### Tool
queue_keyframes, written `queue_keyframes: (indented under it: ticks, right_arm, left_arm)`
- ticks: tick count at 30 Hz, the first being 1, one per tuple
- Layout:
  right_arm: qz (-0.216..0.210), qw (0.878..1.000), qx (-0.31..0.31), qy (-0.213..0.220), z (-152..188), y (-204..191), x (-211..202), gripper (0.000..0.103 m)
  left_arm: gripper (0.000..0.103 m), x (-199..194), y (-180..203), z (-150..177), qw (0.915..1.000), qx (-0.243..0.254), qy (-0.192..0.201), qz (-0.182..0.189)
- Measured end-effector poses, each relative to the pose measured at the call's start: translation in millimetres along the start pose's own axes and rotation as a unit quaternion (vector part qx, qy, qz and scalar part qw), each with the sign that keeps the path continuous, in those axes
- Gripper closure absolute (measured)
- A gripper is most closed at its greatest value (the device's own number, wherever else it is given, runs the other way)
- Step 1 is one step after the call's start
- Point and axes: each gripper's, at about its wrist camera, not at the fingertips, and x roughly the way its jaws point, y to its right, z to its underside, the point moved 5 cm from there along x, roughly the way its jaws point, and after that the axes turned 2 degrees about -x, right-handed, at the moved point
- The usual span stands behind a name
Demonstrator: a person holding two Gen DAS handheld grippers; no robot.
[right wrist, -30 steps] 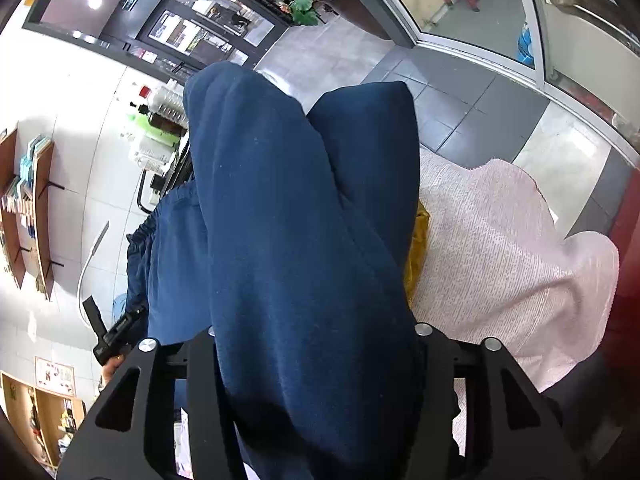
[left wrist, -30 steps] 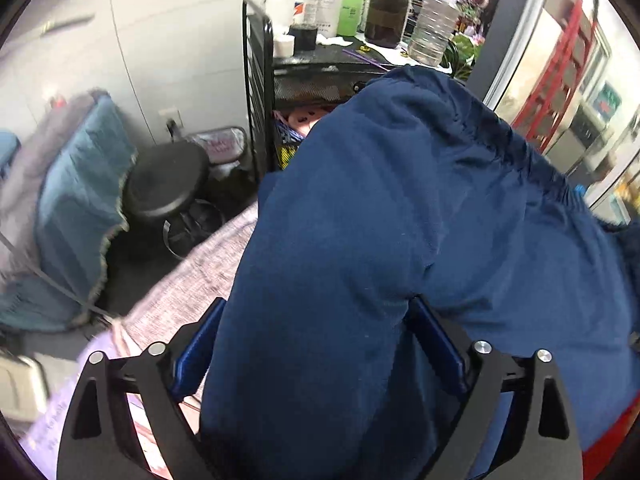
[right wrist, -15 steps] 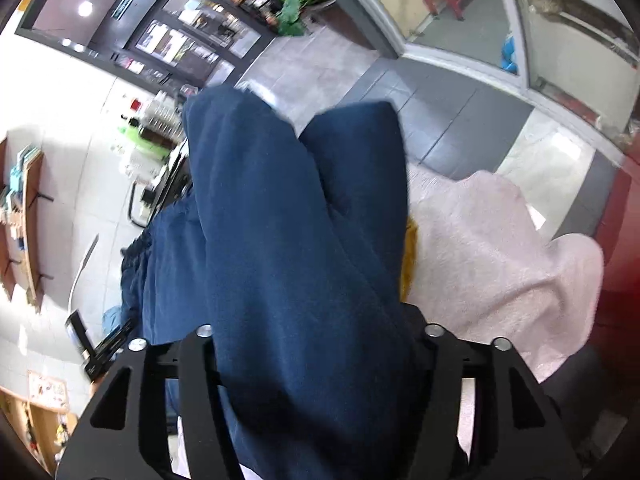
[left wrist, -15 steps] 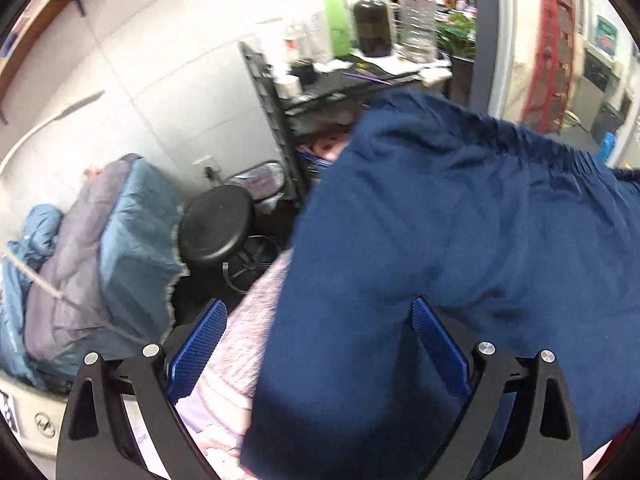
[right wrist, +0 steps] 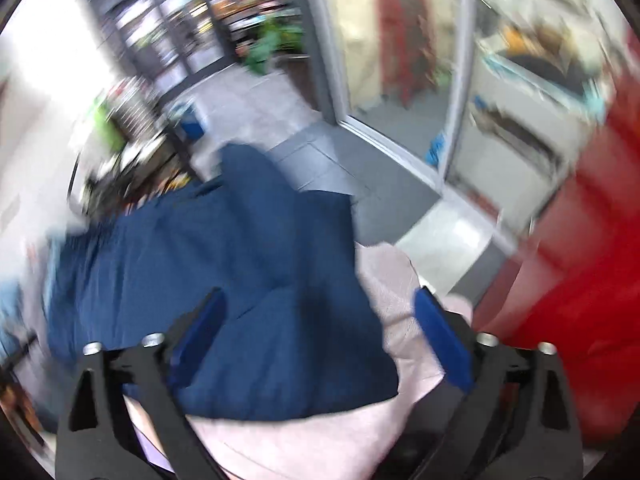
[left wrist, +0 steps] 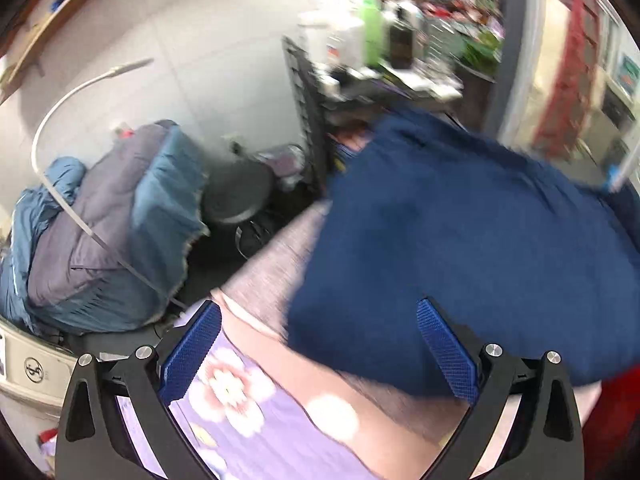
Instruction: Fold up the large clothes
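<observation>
The dark blue trousers (left wrist: 460, 248) lie folded over on a pinkish cloth-covered surface (left wrist: 280, 264). My left gripper (left wrist: 320, 344) hangs above their near left edge, its jaws still opening, with nothing pressed by the blue pads (left wrist: 192, 352). In the right wrist view the same blue trousers (right wrist: 240, 280) lie below my right gripper (right wrist: 316, 336). Its jaws are opening wide and stand clear of the cloth, which lies loose beneath them. Both views are blurred by motion.
A black cart (left wrist: 316, 128) with bottles (left wrist: 372, 28) stands behind the surface. Beside it are a black stool (left wrist: 236, 192) and a heap of blue-grey bedding (left wrist: 112, 224). A flowered purple sheet (left wrist: 248, 420) lies at the near edge. Something red (right wrist: 580, 264) stands at the right, glass doors beyond.
Both grippers have let go of the blue trousers and risen away. The right jaws went from shut on the cloth to wide apart. The trousers now lie loose on the surface.
</observation>
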Motion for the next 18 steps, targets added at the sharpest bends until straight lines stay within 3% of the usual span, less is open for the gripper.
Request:
queue_keyframes:
  ticks: [4, 7, 18]
  right_arm:
    - [-0.029, 0.995, -0.083, -0.045, 18.9, -56.3, -10.5, 0.006]
    - [-0.032, 0.991, -0.117, -0.051, 32.1, -84.1, -20.5, 0.006]
    - [-0.041, 0.986, -0.150, -0.061, 56.2, -108.2, -36.6, 0.006]
  left_arm:
    - [0.006, -18.7, 59.2, 29.7, 0.9975, 0.060, -0.033, 0.017]
    - [0.006, -27.6, 89.9, 46.6, 0.9946, 0.079, -0.053, 0.040]
    - [0.006, -61.3, 122.4, 59.0, 0.9944, 0.098, -0.038, 0.013]
